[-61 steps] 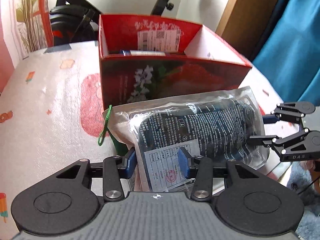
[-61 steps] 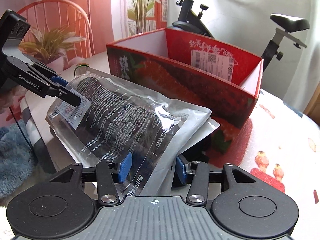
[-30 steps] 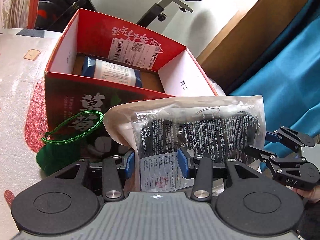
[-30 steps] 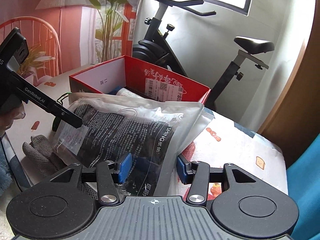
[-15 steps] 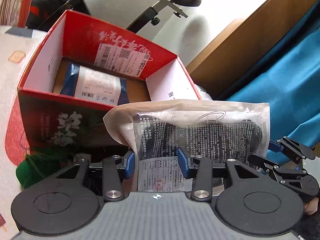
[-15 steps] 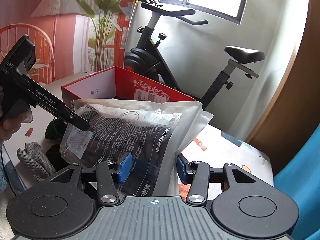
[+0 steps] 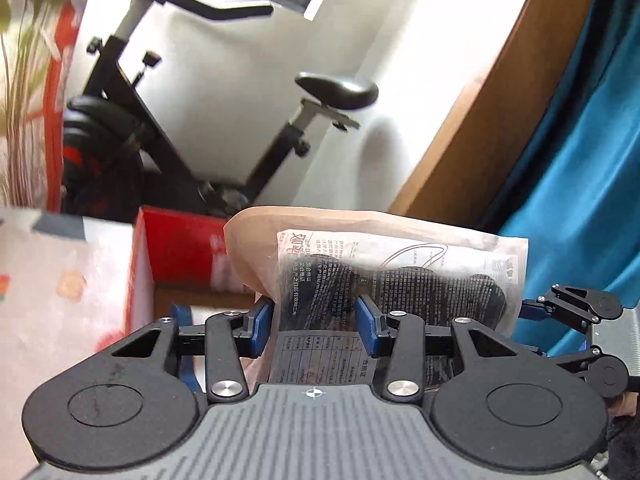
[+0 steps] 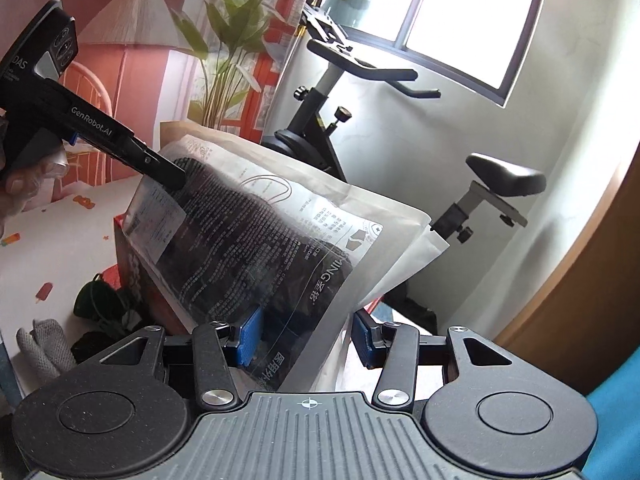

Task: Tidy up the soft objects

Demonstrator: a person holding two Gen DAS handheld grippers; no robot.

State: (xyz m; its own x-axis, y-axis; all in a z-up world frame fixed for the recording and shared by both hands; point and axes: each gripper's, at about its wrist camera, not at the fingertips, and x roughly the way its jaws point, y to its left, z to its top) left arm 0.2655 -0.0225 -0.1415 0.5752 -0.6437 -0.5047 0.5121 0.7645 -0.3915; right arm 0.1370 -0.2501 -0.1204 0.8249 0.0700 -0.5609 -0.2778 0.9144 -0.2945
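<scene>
**Pouch held over the box**

While both tongs carry it, the pouch (image 7: 384,280) hangs in the air above the red box (image 7: 180,248), which sits on the bench (image 7: 60,300). The left tongs (image 7: 316,326) are clenched on one short end, blue pads pressing the plastic on both sides; the right tongs (image 8: 306,334) grip the opposite end the same way. Two holds make sense: the bag is soft and floppy, so a single pinch would let it sag and fold. Stretched between two ends, it stays flat enough to go through the box opening. It tilts, one end higher, in the right view. My guess is that the step in hand is lowering it into the box. A grey glove (image 8: 48,344) and a green pouch (image 8: 96,300) lie on the bench beside the box, apparently not yet sorted.
</scene>
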